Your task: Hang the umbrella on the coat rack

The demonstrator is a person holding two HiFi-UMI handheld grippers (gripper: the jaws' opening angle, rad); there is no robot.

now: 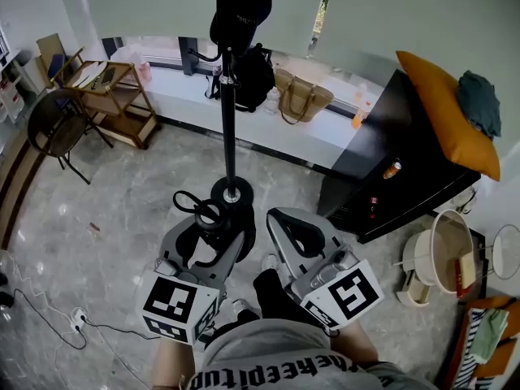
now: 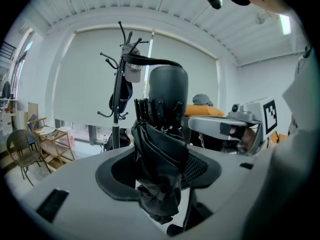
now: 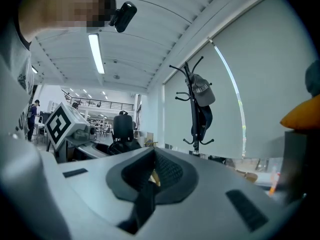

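A folded black umbrella stands upright between the jaws of my left gripper, which is shut on it. In the left gripper view the umbrella fills the jaws of that gripper, handle up, strap looping out. The black coat rack rises just beyond both grippers, its round base on the floor by the umbrella. A cap and dark bag hang on the coat rack, which the right gripper view also shows. My right gripper sits beside the left one, shut and holding nothing.
A black cabinet with an orange cushion stands at the right. A wooden cart and a chair are at the left. A woven bag rests on the window ledge. A white fan and floor cables lie nearby.
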